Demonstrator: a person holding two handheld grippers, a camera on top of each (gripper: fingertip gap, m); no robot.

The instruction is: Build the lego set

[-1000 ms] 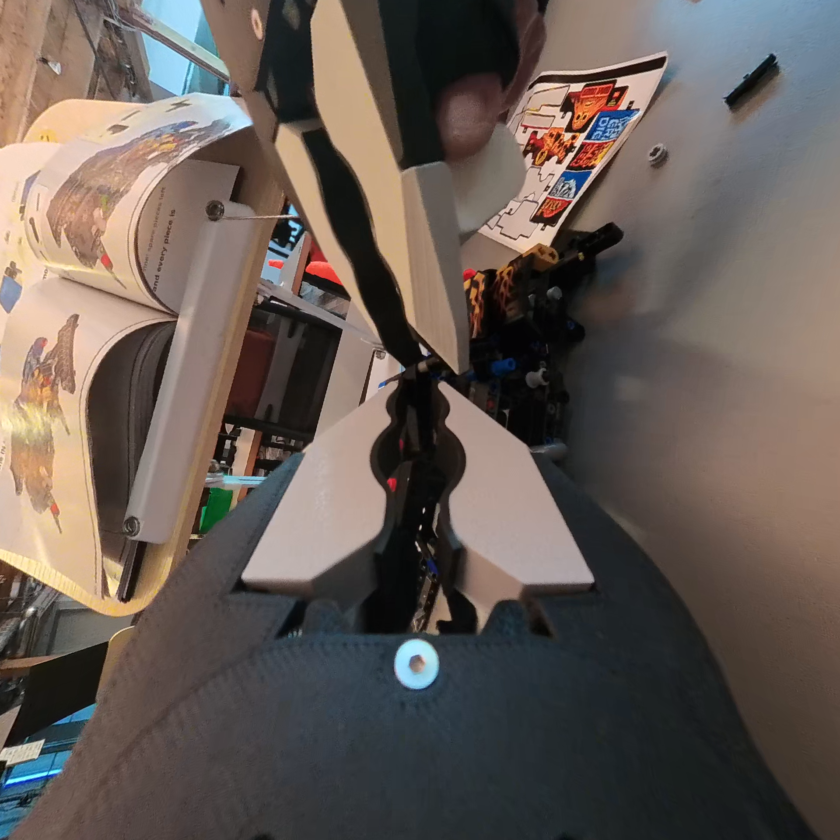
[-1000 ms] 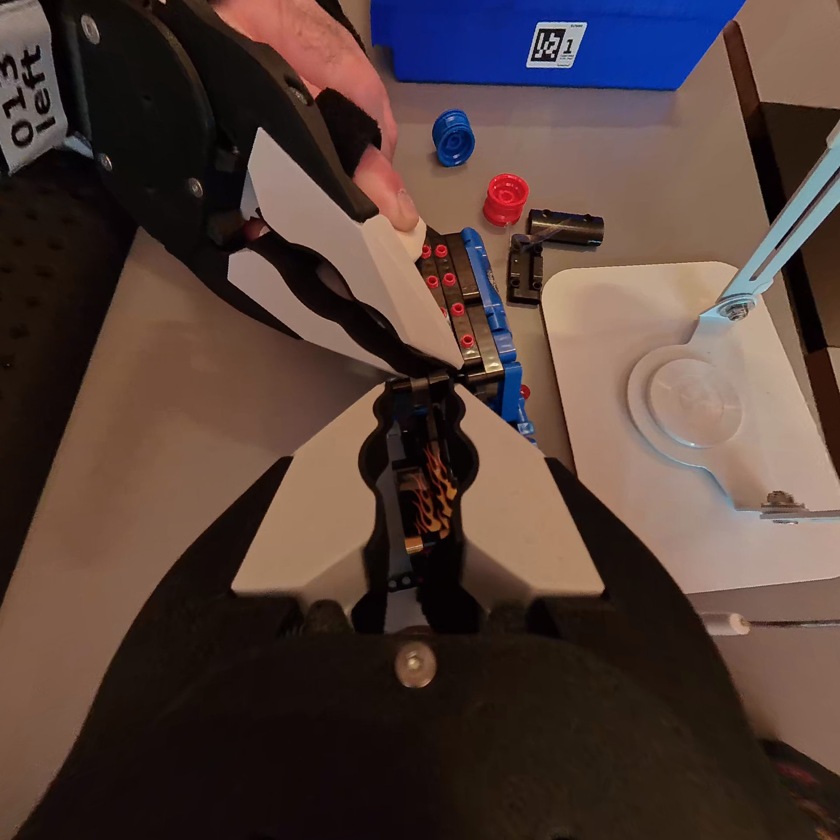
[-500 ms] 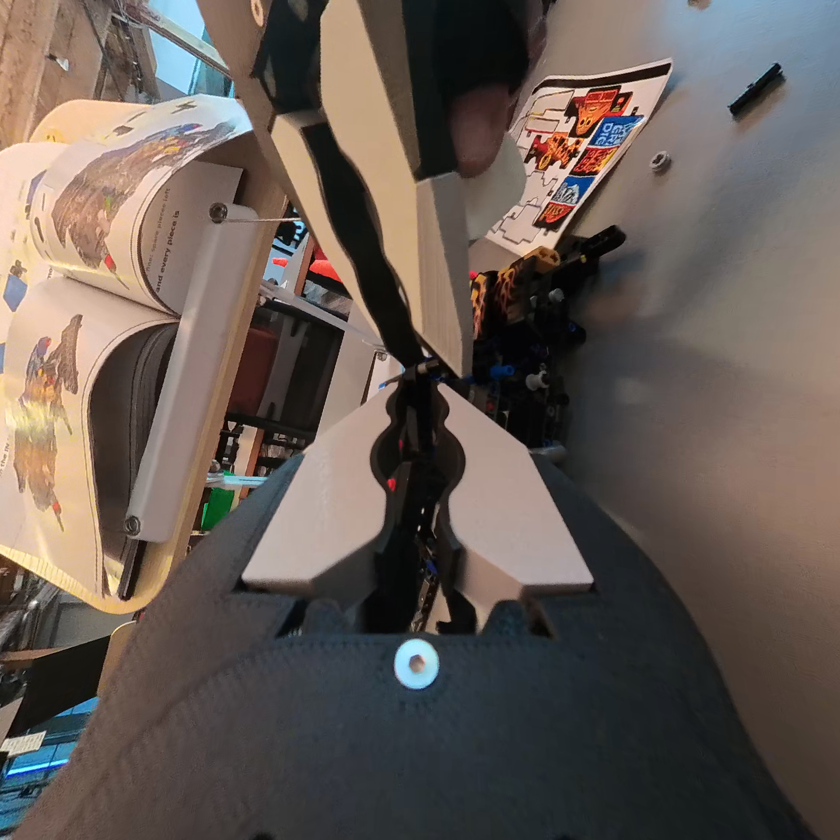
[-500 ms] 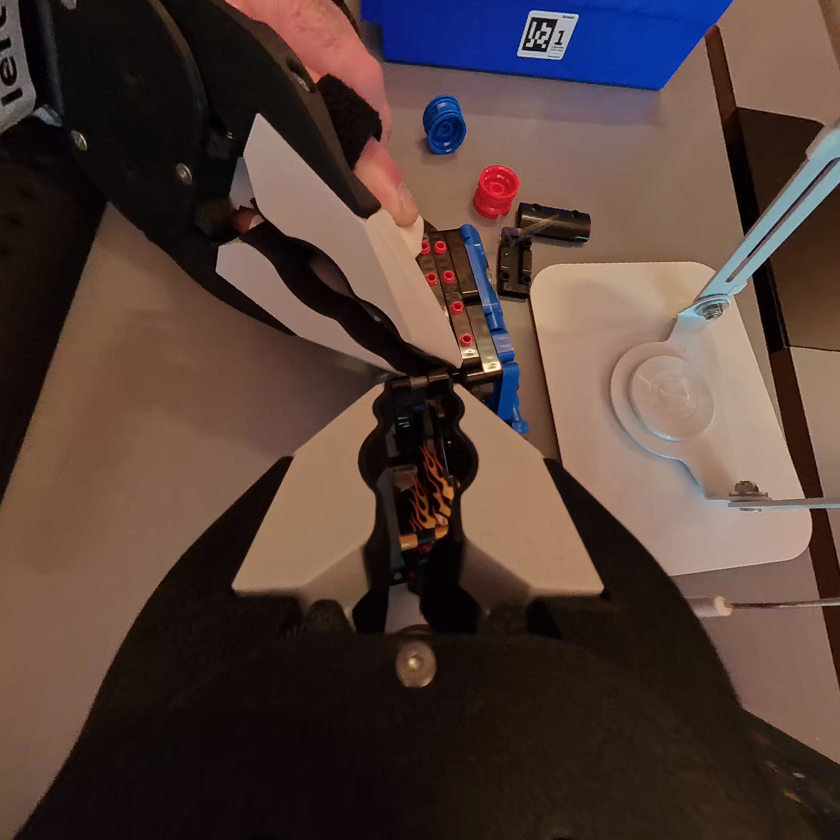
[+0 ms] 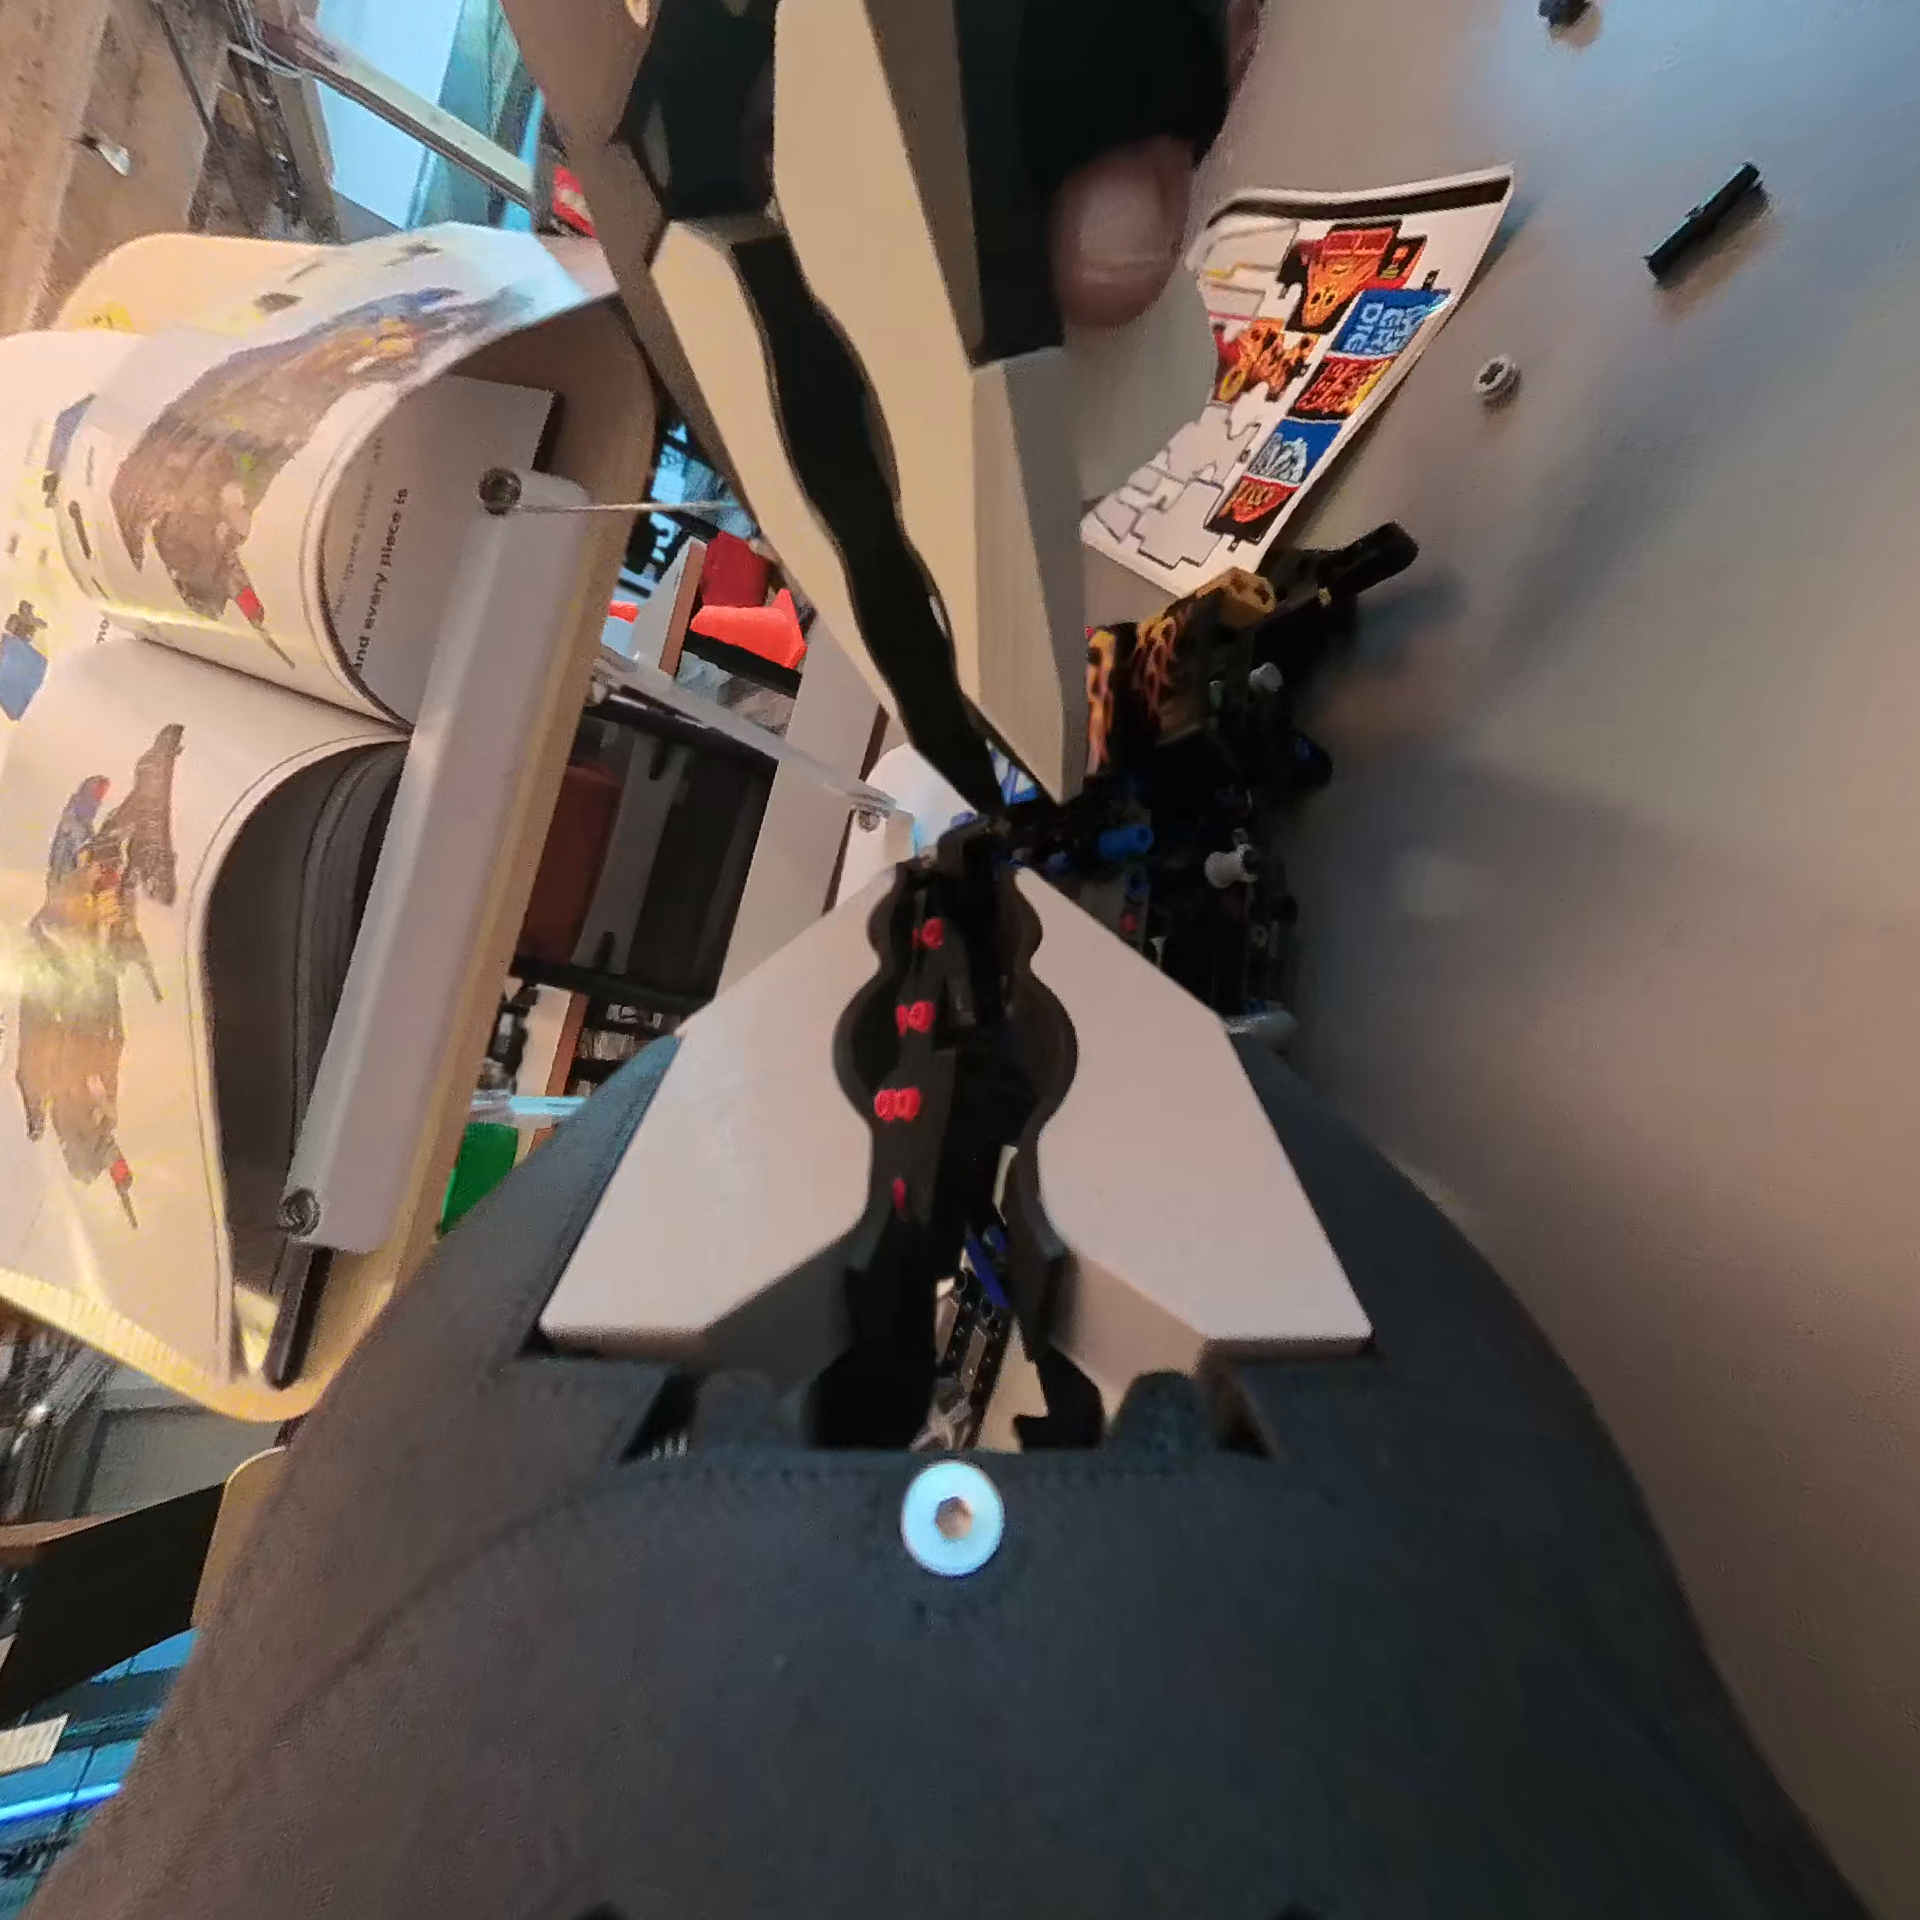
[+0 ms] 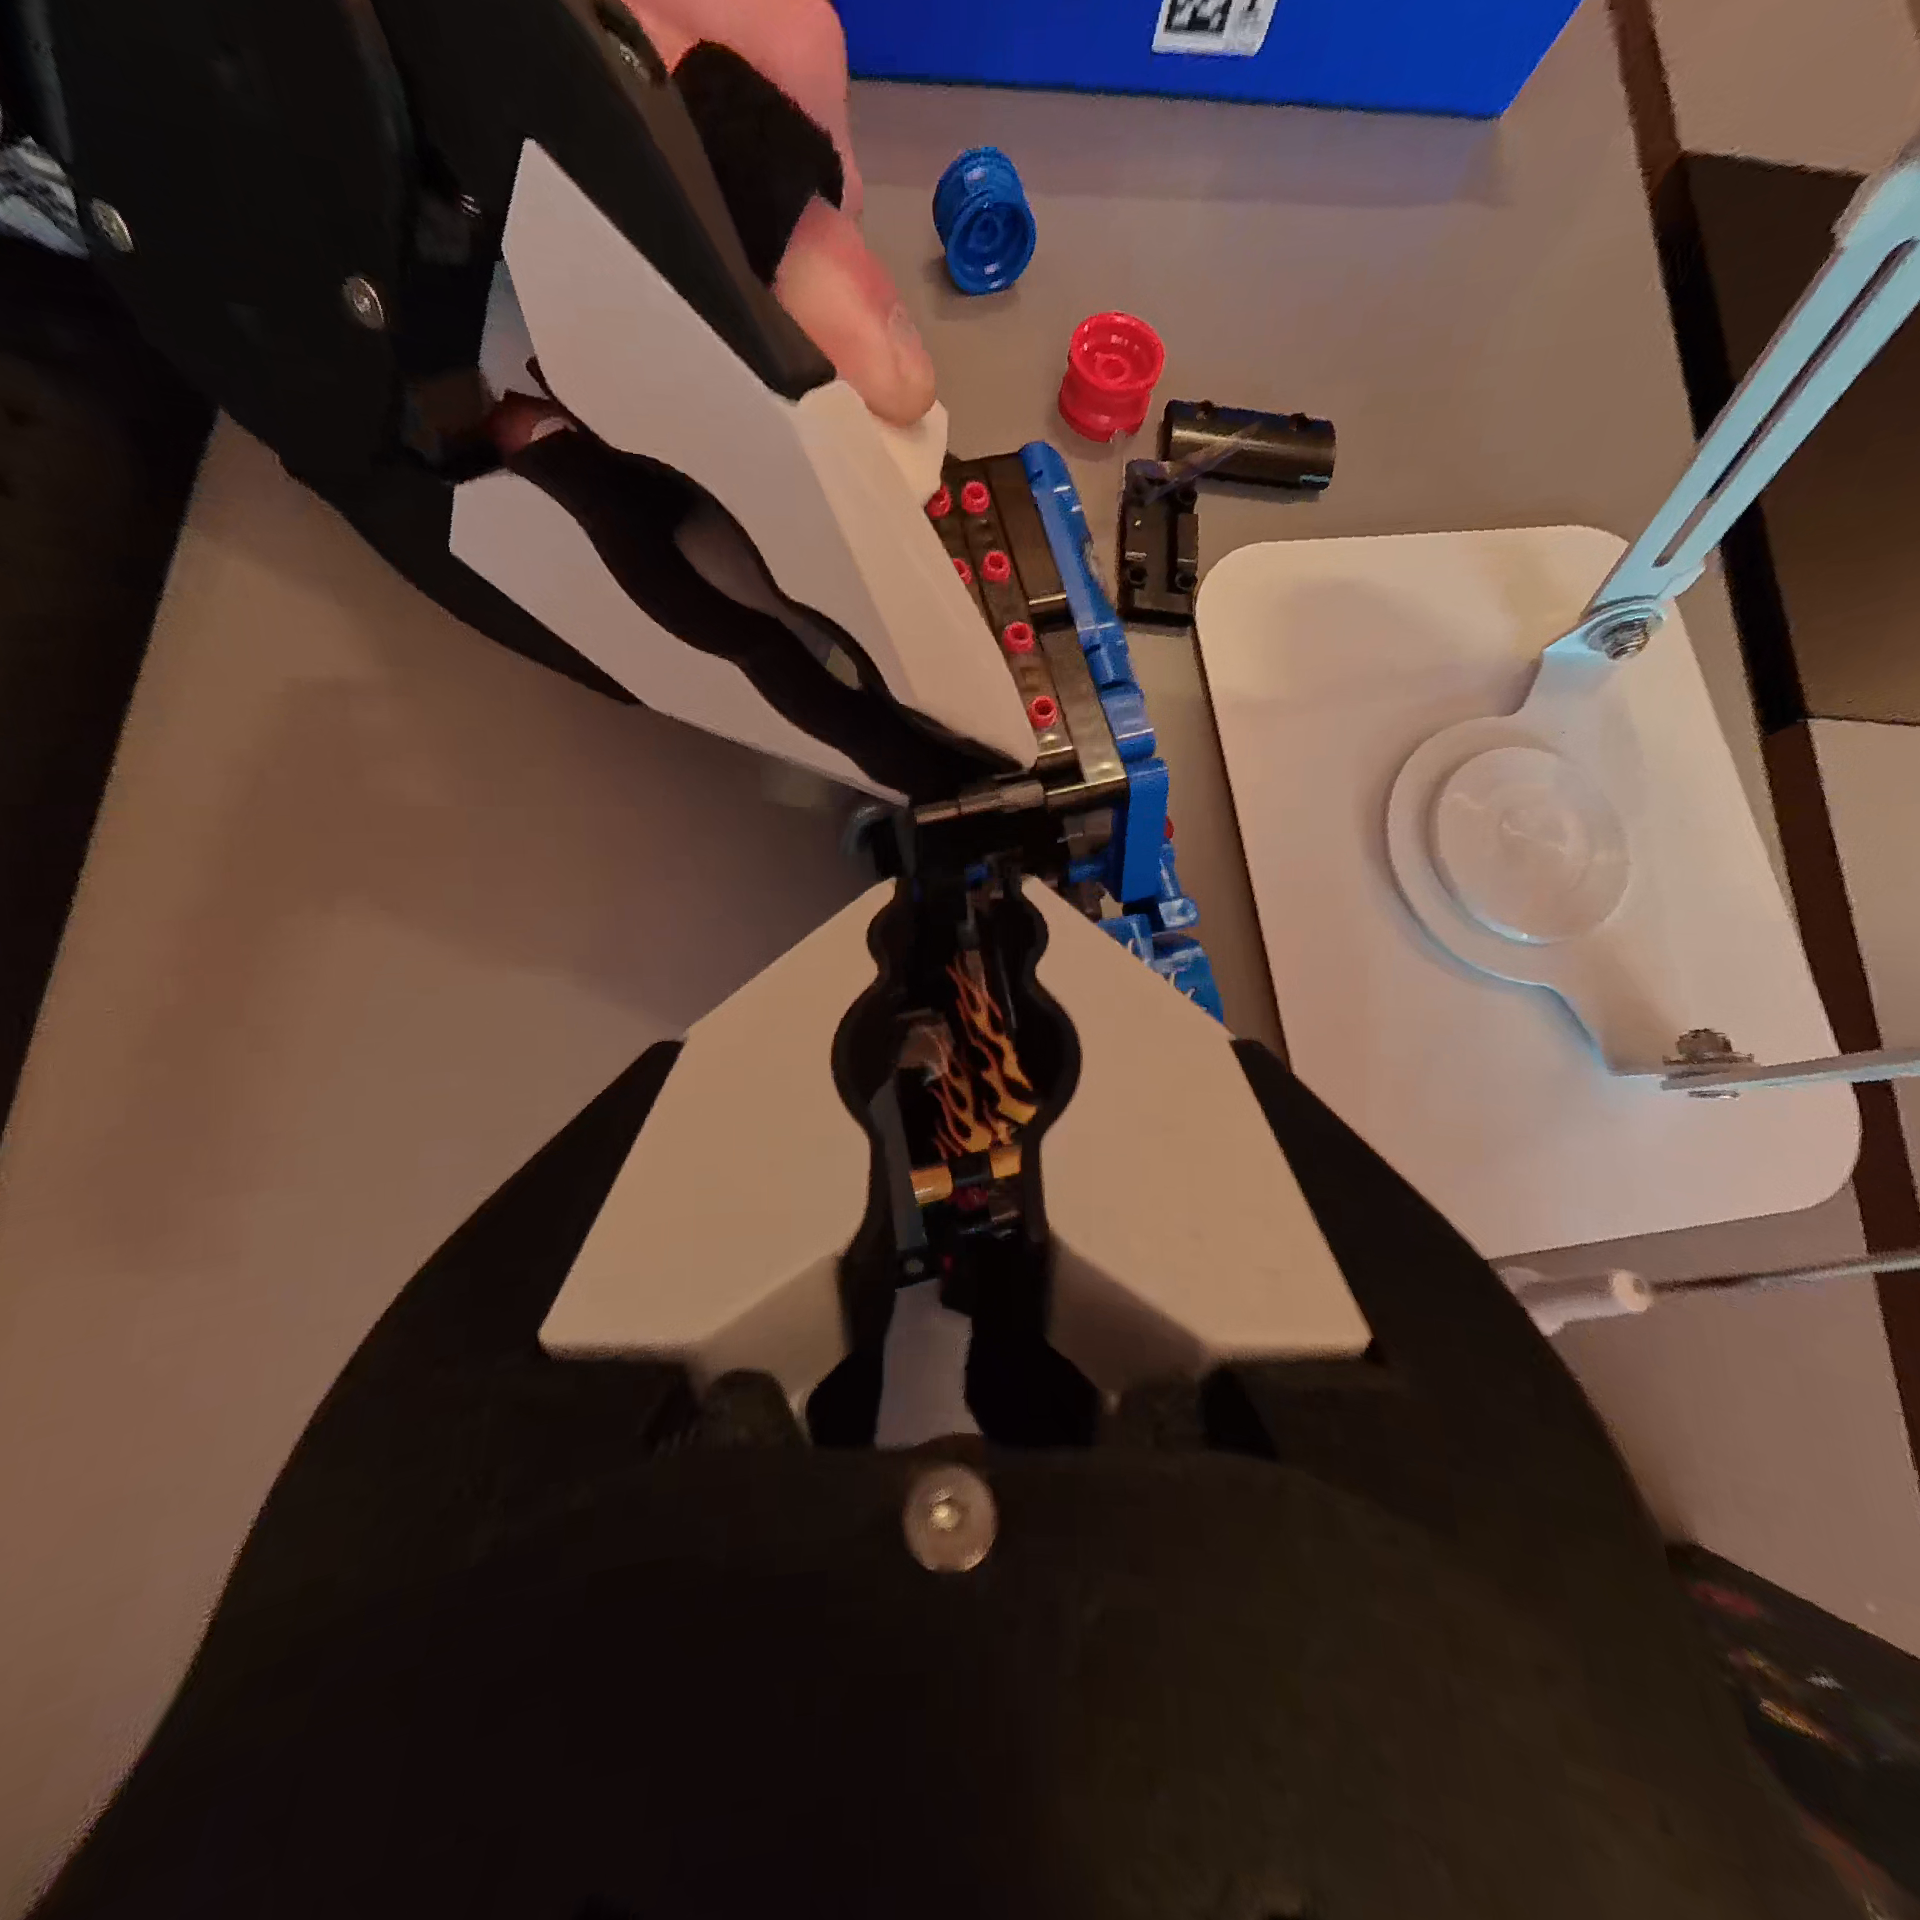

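Note:
The lego model [image 6: 1081,665] is black and blue, with red pins and flame stickers. Both grippers hold it above the grey table, meeting tip to tip. My right gripper [image 6: 961,883] is shut on the flame-stickered end, which sits between its fingers. My left gripper [image 6: 966,774] comes in from the upper left and is shut on the black end with the red pins. In the left wrist view my left gripper [image 5: 961,873] has the red-pinned part between its fingers, the right gripper [image 5: 997,800] reaches down from above, and the model [image 5: 1195,727] extends to the right.
On the table lie a blue wheel hub [image 6: 982,218], a red wheel hub [image 6: 1110,374], a black tube [image 6: 1247,445] and a small black piece [image 6: 1155,556]. A white stand base [image 6: 1455,1091] is right, a blue bin [image 6: 1195,52] behind. A sticker sheet [image 5: 1309,353] and instruction booklet [image 5: 156,623] are nearby. Both grippers' tips are roughly 15 centimetres from the small black piece [image 6: 1155,556].
Both grippers stay shut on the model. The model and grippers have shifted and turned slightly, so more of the black end and red pins shows.

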